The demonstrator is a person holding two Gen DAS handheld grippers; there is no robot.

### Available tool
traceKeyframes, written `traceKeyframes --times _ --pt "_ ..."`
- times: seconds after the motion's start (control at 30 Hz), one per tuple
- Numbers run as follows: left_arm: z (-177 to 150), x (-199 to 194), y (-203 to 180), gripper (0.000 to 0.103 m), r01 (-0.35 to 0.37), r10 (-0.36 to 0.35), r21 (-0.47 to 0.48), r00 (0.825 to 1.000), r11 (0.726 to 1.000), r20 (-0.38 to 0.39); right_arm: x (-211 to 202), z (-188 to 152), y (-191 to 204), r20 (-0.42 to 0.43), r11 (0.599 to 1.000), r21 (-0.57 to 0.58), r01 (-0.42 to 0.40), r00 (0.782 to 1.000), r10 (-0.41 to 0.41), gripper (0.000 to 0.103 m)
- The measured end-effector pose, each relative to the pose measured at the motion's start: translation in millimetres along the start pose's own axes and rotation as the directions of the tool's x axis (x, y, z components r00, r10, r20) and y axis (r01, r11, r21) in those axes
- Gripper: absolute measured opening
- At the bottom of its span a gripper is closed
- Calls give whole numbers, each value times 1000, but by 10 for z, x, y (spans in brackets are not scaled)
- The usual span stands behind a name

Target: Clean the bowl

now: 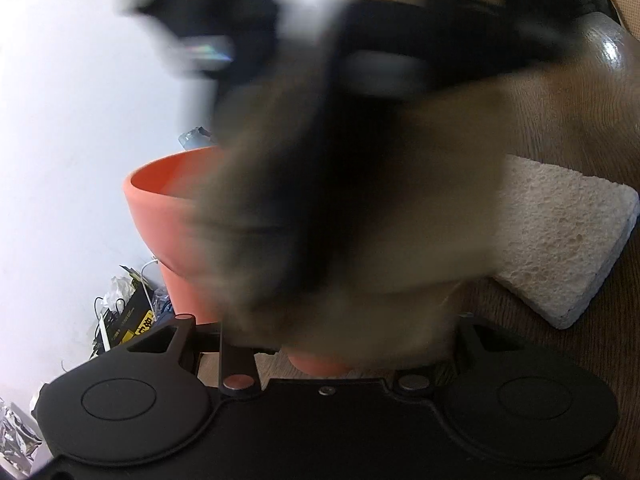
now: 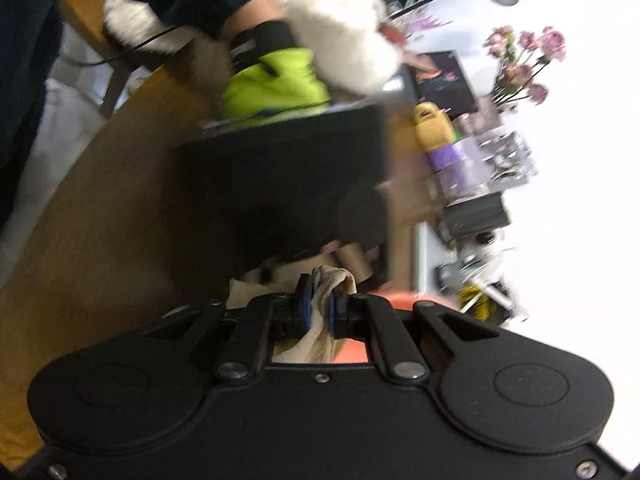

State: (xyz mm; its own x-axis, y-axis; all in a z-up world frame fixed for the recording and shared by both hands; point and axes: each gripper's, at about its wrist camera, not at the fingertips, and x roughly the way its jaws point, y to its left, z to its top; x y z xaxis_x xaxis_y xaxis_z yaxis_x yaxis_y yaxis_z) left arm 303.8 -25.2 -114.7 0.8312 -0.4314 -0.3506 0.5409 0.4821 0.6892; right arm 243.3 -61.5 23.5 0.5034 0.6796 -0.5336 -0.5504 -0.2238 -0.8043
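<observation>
On the wooden bench [image 1: 560, 120], right in front of my left hand-held gripper [image 1: 332, 344], sits the orange bowl [image 1: 168, 216], its rim toward the upper left of the left wrist view and its foot just above the gripper body. Most of the bowl is hidden behind a heavy brown-and-black blur that crosses the middle of that view, so I cannot tell how far my left hand-held gripper's jaws are parted or whether they have hold of anything.

My right hand-held gripper [image 2: 320, 312] is squeezed nearly closed on a beige cloth [image 2: 332, 284], the blue pads [image 2: 305, 304] pressing the bunched fabric from both sides. Just beyond and beneath the fingers a sliver of the orange bowl [image 2: 396, 300] shows.

To the right of the bowl a pale sponge [image 1: 568, 232] lies flat on the bench, close beside it but whether they touch is hidden by the blur.

In the right wrist view a hand in a yellow-green glove [image 2: 276, 84] with a black wrist strap is behind a blurred black block above the cloth. Past the bench's far edge stand a yellow bottle [image 2: 432, 128], a purple-labelled container [image 2: 448, 158] and dried pink flowers [image 2: 524, 64] against a white wall.

Beyond the bowl's left side is a heap of clutter [image 1: 128, 316] with a yellow-and-black label; its writing is too small to read.
</observation>
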Motion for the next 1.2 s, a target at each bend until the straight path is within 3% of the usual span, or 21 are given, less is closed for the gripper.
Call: traceKeyframes --times 0.2,0.43,0.63,0.77,0.87,0.9,0.97,1.0,1.03,1.1,1.2 --pt "-3 -4 6 37 4 -4 -4 1000 1000 -2 131 -99 -558 -5 986 83 142 990 -142 7" --pt "-12 -8 56 37 15 -15 -15 1000 1000 -7 237 -749 -956 -157 938 232 259 961 -227 7" --pt "-38 -41 140 37 21 -21 -27 1000 999 -15 357 -1482 -838 -306 875 392 284 937 -167 7" --pt "22 -19 115 38 20 -21 -29 1000 999 -18 492 -1812 -715 -338 817 493 300 931 -137 8" --pt "15 -18 119 38 21 -21 -32 1000 999 -21 640 -1951 -694 -358 781 554 289 929 -90 19" --pt "15 -23 123 38 20 -21 -34 1000 999 -22 677 -1975 -670 -358 776 565 278 931 -73 30" --pt "13 -24 134 38 17 -18 -37 999 999 -27 712 -1997 -603 -349 773 579 259 936 -53 40" --pt "11 -24 144 38 15 -17 -40 999 999 -31 706 -1996 -562 -341 772 583 254 939 -52 51" --pt "8 -25 156 38 14 -16 -43 999 999 -33 690 -1997 -539 -336 771 585 252 940 -53 69" --pt "14 -25 186 38 26 -28 -64 999 998 -36 625 -1961 -488 -323 770 589 244 945 -52 77" --pt "7 3 338 38 73 -80 -157 996 985 -44 529 -1923 -437 -325 772 584 249 944 -58 79"
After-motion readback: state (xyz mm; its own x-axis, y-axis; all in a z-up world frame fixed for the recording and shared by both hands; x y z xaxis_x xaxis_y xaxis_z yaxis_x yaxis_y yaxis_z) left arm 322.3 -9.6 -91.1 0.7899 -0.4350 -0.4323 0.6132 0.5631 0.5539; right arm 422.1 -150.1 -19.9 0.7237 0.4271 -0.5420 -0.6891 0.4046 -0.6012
